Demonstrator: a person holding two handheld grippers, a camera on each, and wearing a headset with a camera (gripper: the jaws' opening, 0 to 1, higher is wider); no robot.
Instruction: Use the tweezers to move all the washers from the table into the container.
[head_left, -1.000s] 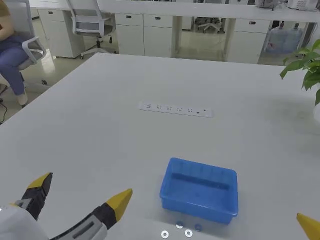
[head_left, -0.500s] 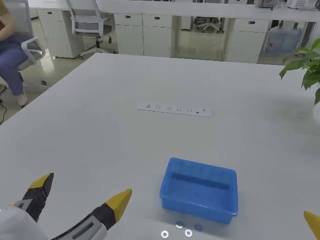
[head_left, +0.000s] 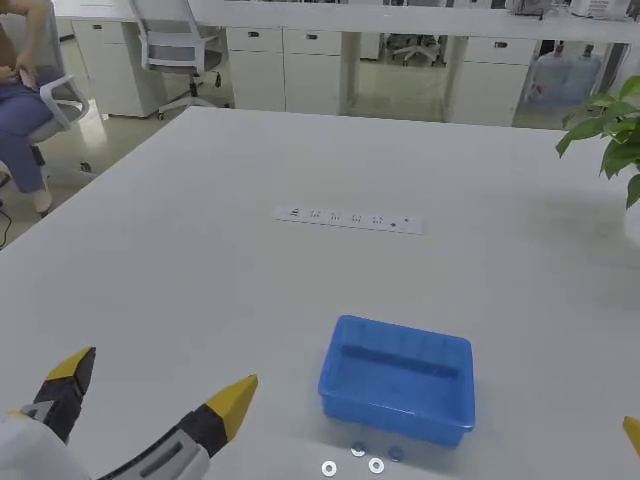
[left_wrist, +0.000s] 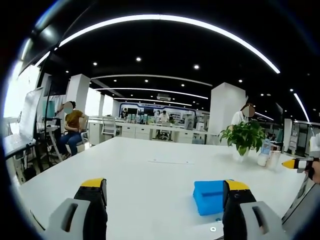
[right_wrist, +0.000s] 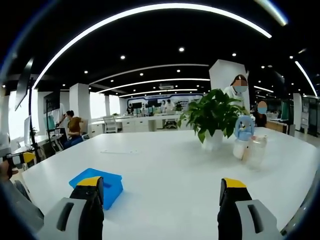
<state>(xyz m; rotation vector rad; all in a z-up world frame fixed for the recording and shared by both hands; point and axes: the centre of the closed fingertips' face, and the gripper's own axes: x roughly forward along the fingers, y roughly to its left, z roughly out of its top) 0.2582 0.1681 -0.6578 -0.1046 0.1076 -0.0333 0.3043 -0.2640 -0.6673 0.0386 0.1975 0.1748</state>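
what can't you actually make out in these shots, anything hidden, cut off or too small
Washers: head view, tiny and right at the bottom edge; exact count unclear, and more could lie below the edge.
Right tongs: head view, cut off by the right edge down to a yellow tip.
Container floor: left gripper view, hidden behind its own near wall.

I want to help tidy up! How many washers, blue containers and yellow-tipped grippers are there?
washers: 4
blue container: 1
grippers: 2, the left gripper and the right gripper
total: 7
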